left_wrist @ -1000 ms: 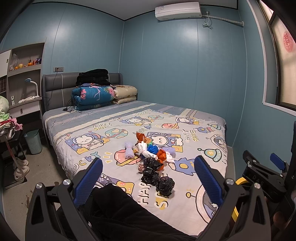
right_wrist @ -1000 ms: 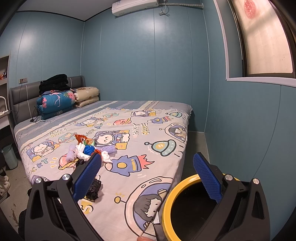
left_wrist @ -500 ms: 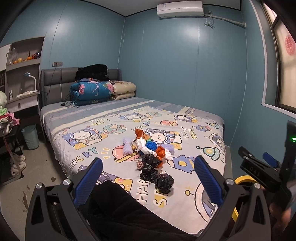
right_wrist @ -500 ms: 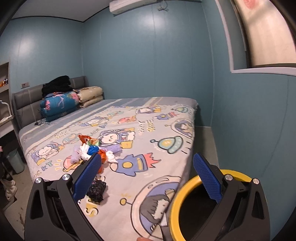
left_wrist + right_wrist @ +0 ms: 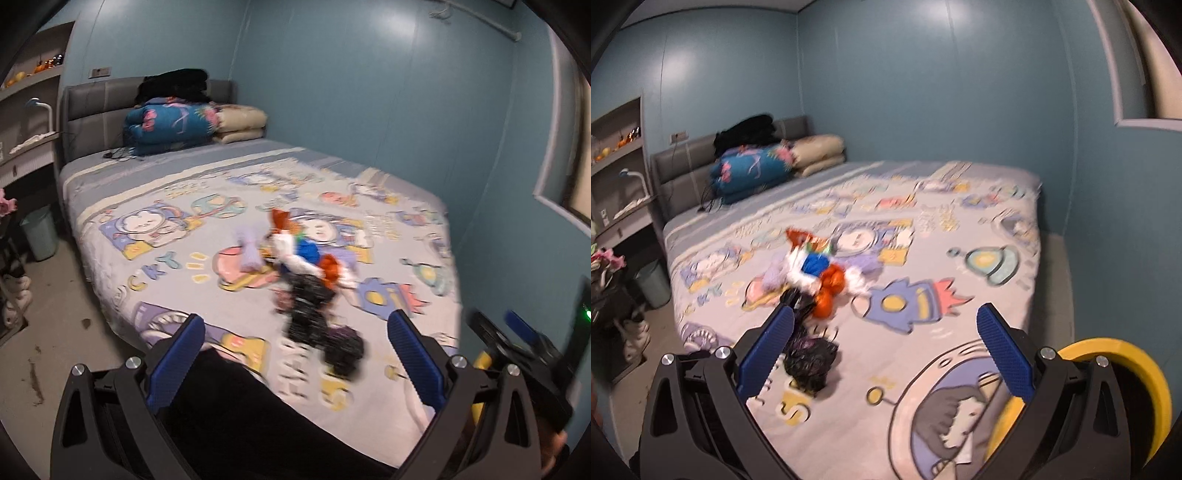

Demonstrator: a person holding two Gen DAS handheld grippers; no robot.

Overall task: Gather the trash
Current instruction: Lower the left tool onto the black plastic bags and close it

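You are holding the left gripper (image 5: 295,349) with its blue pads spread wide and nothing between them. Your right gripper (image 5: 884,339) is gaping just the same. The trash pile (image 5: 306,273) of crumpled white, blue, orange and black bags is lying mid-bed on the cartoon sheet (image 5: 960,236), toward 12 o'clock from both grippers. The yellow-rimmed bin (image 5: 1123,365) is sitting at 4 o'clock in the right view, beside the bed.
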